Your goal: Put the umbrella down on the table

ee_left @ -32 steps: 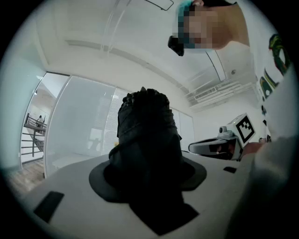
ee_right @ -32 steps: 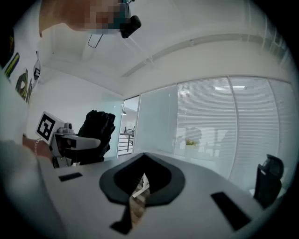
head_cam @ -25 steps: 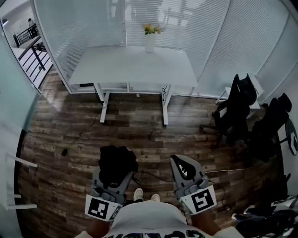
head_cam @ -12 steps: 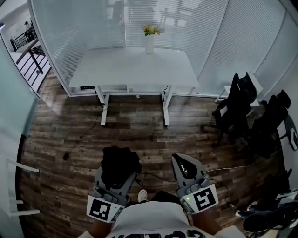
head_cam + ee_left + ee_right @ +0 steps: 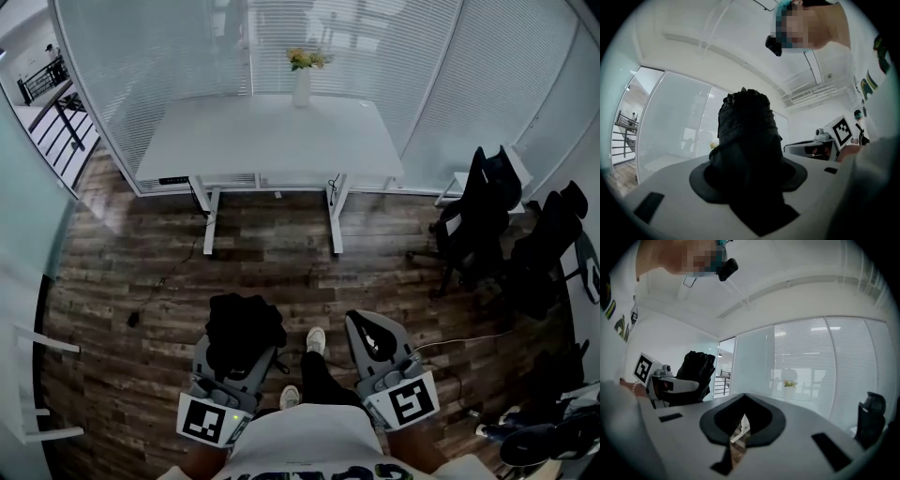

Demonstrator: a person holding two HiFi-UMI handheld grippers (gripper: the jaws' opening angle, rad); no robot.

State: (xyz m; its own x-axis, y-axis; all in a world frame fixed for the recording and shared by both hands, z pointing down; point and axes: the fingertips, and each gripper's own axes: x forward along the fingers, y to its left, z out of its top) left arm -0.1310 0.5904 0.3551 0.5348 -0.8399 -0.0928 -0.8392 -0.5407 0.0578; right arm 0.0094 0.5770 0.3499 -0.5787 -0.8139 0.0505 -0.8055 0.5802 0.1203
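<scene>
Black, crinkled fabric umbrella (image 5: 746, 140)

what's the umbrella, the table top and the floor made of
The umbrella looks like matte black fabric, likely nylon: creased, bunched folds. The table top seems smooth white laminate, with even low sheen. The floor is wood or wood-look planks: brown grain, visible seams.

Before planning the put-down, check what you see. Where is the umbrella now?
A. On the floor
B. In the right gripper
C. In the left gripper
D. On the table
C: the folded black umbrella stands clamped between the jaws of the left gripper, while the right gripper is shut on nothing.
</scene>
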